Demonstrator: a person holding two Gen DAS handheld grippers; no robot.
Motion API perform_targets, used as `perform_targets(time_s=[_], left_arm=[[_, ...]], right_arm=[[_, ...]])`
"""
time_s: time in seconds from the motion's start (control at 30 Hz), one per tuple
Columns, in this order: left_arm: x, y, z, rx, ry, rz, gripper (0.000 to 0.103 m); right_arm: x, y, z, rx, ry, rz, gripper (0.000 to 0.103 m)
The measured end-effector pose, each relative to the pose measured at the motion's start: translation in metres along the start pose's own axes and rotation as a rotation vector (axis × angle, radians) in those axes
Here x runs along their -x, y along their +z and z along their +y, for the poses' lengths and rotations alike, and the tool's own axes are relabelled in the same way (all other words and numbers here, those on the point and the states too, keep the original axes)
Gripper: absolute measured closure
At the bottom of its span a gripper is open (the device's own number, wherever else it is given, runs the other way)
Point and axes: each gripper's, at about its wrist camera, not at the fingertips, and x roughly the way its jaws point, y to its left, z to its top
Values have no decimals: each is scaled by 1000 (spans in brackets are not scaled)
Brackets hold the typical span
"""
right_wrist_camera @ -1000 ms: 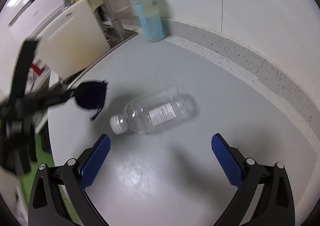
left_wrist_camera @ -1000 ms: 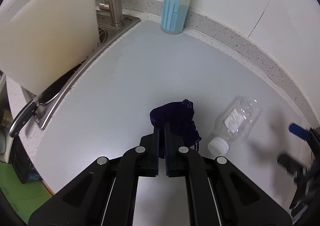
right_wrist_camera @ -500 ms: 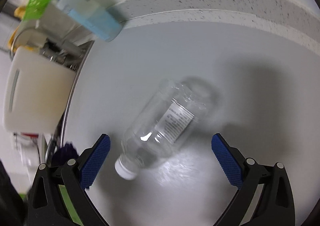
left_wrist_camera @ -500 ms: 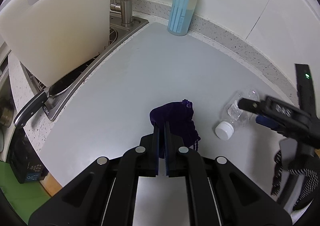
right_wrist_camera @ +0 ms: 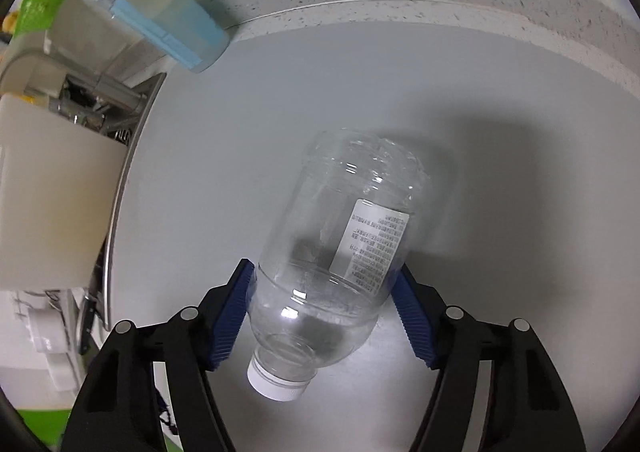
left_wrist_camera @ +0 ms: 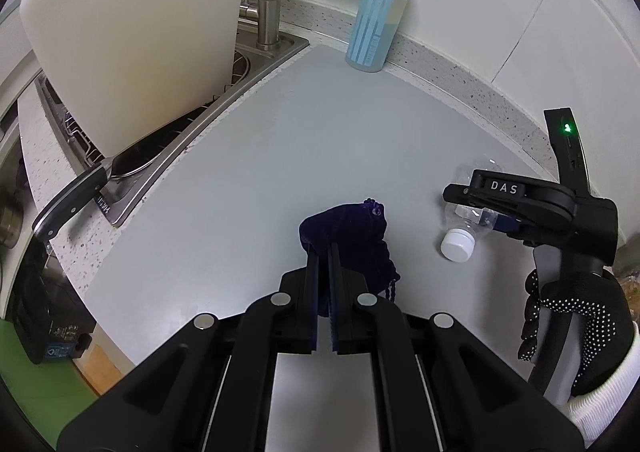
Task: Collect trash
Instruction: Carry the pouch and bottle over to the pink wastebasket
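A clear plastic bottle [right_wrist_camera: 340,252] with a white cap and a paper label lies on the grey counter. My right gripper [right_wrist_camera: 324,284] is closed around its body, both blue pads touching its sides. In the left wrist view the bottle [left_wrist_camera: 460,236] shows under the right gripper [left_wrist_camera: 496,211], cap towards me. My left gripper [left_wrist_camera: 323,256] is shut on a dark purple drawstring pouch [left_wrist_camera: 344,232] and holds it just above the counter.
A sink [left_wrist_camera: 240,67] with a tap, a white cutting board [left_wrist_camera: 132,39] and a knife [left_wrist_camera: 76,203] lies at the left. A blue-labelled bottle [left_wrist_camera: 378,15] stands at the back by the speckled wall edge [left_wrist_camera: 480,91]. The counter edge runs at lower left.
My right gripper has come down over the clear bottle and closed its pads on its sides. My left gripper has stayed shut on the pouch and lifted a little.
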Motion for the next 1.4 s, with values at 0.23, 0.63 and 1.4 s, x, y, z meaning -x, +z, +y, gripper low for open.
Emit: perform_targets(time_s=[0.23,0.63,1.4], left_arm=[[5,-5,1,-2,-8,-5,99],[55,-38,31,19,24,-60,99],[76,-278,213,385,216,3,99]], right_arm=[[12,-11,6,100,27,-28,39],[84,-66,53,469,60,-161,39],[3,-317,207,1079,234,7,39]])
